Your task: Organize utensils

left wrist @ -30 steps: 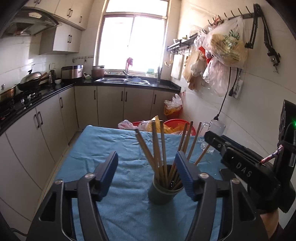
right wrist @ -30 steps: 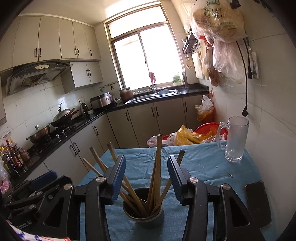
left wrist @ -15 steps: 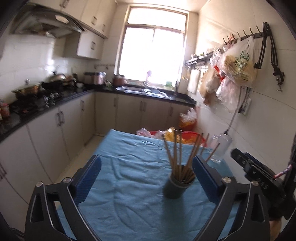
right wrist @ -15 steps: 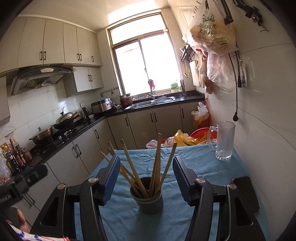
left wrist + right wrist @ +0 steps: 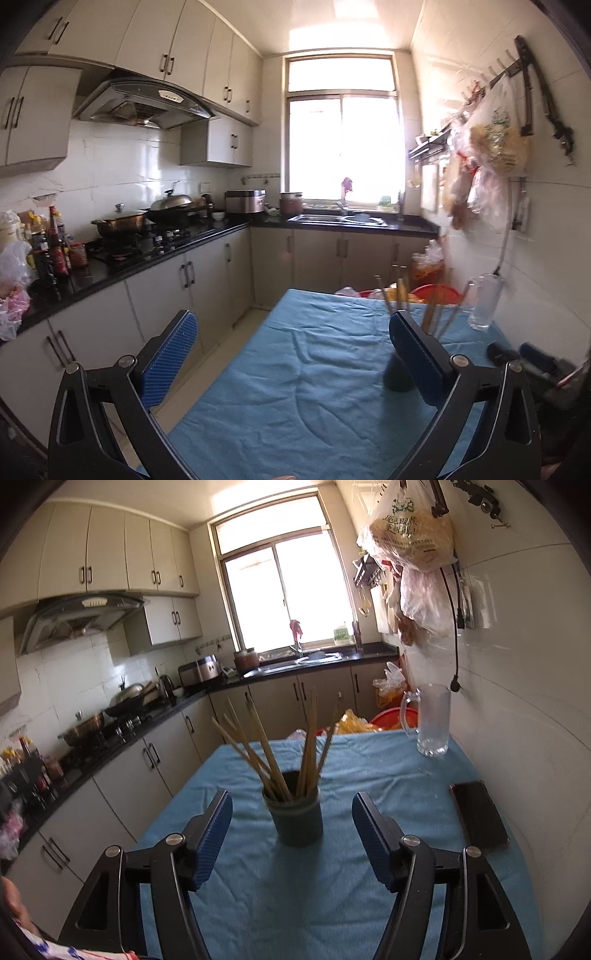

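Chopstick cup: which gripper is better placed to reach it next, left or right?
Right. The right gripper is open with the cup of chopsticks centred just ahead of its jaws. The left gripper is open too, but the cup sits off behind one of its fingers.

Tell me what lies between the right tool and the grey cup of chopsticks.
Only bare blue cloth lies between the open right tool and the grey cup, in the right wrist view.
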{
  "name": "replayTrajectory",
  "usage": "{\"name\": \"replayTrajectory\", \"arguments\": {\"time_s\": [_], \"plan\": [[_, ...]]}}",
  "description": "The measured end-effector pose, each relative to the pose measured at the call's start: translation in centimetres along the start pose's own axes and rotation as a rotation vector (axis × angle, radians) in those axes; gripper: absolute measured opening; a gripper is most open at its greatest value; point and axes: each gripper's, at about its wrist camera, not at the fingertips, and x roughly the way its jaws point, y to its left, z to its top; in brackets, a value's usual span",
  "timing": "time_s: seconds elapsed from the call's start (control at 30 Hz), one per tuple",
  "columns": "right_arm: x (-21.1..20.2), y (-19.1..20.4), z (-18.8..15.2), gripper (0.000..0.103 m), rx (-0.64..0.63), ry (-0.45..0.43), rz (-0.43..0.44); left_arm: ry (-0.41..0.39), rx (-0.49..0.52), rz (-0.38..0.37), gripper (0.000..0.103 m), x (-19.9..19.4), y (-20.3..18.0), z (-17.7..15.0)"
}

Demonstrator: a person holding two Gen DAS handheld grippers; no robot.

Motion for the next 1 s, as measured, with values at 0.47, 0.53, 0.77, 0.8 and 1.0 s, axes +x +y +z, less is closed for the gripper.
{"name": "replayTrajectory", "arguments": {"time_s": [0.47,0.53,0.77,0.8,1.0], "plan": [[-0.9,-1.2,-2.7,0.075,0.009,0.054,-0.077,0.13,0.036,-0.081,0.103,0.1,-2.2,-4.5],[-0.7,-1.0,-3.0,0.076,-0.008,0.059,-0.088,0.172,0.042,-0.073,0.103,1.0,-2.7,-5.0],[0.5,-1.4,-3.6,0.078,-0.043,0.078,-0.131,0.254,0.048,-0.048,0.103,3.2,-3.2,-6.3],[0.8,-1.7,-3.6,0.078,-0.038,0.085,-0.132,0.269,0.043,-0.051,0.103,3.6,-3.2,-6.5],[1.9,-2.5,-4.0,0.078,-0.018,0.115,-0.149,0.316,0.032,-0.059,0.103,5.1,-3.3,-7.1]]}}
